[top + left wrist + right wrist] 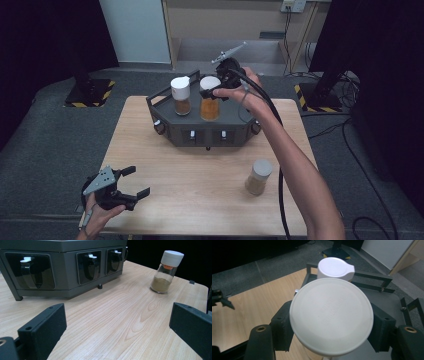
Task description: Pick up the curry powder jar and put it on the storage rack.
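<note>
Right gripper (212, 93): jaws closed on the white lid of the orange spice jar (210, 105), pads pressed on opposite sides of the lid as seen in the right gripper view (331, 316).
Orange spice jar: held over the dark grey rack (200, 131) at the table's 12 o'clock; whether its base rests on the rack's tray or is just lifted off cannot be told from the high view.
Neighbour: brown spice jar with spouted cap (181, 95) stands on the rack just beside the held jar, at its 9 o'clock.
Left gripper (131, 184): jaws wide, nothing between them, held low at the table's 7 o'clock edge.
Loose jar (259, 176): stands upright on the wooden table (165, 165) at 4 o'clock, well apart from the rack; seen also from the left gripper view (166, 271).
Step in hand (judged): the orange spice jar is being moved at the rack.
Technique: the grip is best kept level on the lid, the jar kept upright and moved straight up or down so the neighbour and the rack's rail are not struck.
Risk: a lid-only hold may slip or twist loose.
</note>
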